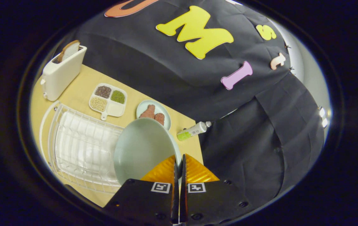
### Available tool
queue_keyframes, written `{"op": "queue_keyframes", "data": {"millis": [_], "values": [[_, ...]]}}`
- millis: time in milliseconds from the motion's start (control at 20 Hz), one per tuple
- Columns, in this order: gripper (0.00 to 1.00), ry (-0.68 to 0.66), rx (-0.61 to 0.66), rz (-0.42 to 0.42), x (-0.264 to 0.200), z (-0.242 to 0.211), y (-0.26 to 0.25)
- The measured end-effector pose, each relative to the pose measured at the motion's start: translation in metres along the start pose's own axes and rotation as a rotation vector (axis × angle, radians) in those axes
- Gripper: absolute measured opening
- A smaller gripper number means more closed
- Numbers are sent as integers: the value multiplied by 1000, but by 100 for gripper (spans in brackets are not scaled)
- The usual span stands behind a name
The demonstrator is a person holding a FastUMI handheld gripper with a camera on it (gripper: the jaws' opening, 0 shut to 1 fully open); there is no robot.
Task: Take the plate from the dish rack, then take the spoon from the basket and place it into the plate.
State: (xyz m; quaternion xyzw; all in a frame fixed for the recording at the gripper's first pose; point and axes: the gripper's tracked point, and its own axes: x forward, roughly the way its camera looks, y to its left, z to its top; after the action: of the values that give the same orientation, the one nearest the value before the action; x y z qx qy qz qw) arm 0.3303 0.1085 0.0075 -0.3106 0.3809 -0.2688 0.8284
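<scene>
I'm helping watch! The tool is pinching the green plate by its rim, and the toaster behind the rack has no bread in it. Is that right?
Not quite. The toaster has a slice of bread sticking out of its top, as the gripper view shows. The rest holds: the tool pinches the green plate by its rim, and the toaster stands behind the rack.

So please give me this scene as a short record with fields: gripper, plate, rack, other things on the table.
gripper: gripper jaws closed on the rim of the plate
plate: pale green plate, held tilted on edge, beside the rack
rack: white dish rack on the table
toaster: white toaster with a bread slice, beyond the rack
tray: four-part tray with grains
small plate: small plate with brown food
tube: tube lying near the table edge
</scene>
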Motion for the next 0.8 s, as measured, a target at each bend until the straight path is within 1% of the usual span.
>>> {"op": "queue_keyframes", "data": {"millis": [100,200,400,600,800], "values": [[7,4,16,24,-3,-7,-8],[7,10,32,65,-5,-20,-19],[7,55,96,194,-1,-62,-44],[7,86,163,354,6,-116,-64],[7,90,234,496,7,-176,-61]]}}
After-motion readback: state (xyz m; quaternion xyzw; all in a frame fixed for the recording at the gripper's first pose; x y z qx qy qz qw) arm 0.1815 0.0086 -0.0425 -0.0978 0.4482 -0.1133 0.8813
